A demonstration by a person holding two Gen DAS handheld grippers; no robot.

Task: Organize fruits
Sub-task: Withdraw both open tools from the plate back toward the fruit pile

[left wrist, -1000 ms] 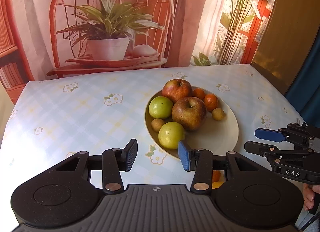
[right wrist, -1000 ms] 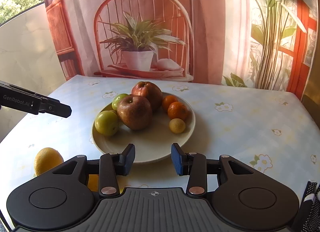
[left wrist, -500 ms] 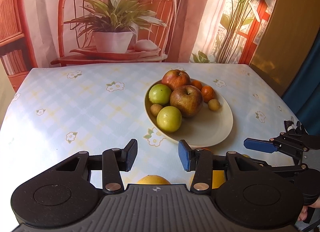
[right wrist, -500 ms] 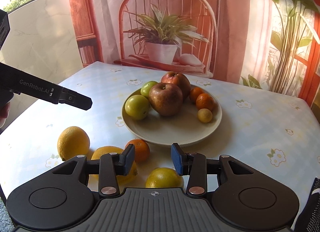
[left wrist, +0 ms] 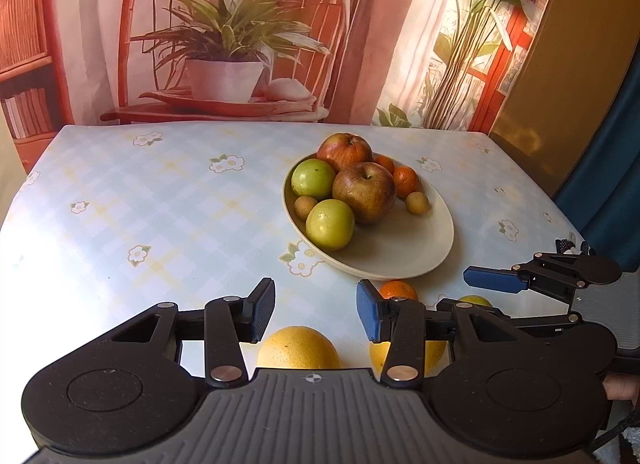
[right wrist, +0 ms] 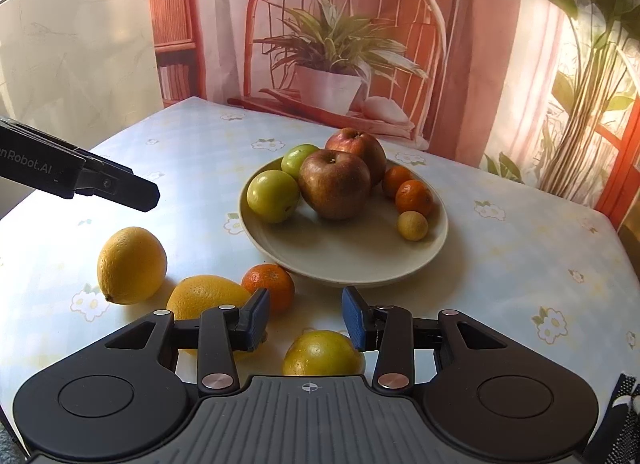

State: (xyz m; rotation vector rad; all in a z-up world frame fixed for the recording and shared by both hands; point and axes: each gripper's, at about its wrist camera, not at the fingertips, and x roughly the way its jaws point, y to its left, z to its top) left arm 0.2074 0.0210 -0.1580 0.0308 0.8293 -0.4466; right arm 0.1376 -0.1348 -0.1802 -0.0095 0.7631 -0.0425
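Behind the table hangs a printed backdrop [right wrist: 500, 43] of a wicker chair and potted plant, and a checked, flower-dotted tablecloth [right wrist: 520, 248] covers the top. On it a cream plate [right wrist: 352, 260] holds two red apples, two green apples, two mandarins and a small yellow fruit. Just beside the plate's near rim lie a loose mandarin [right wrist: 269, 286], three lemons [right wrist: 131, 264] and a yellow-green citrus. The left gripper [left wrist: 316, 314] and right gripper [right wrist: 306, 320] both hang above these with jaws parted, gripping nothing
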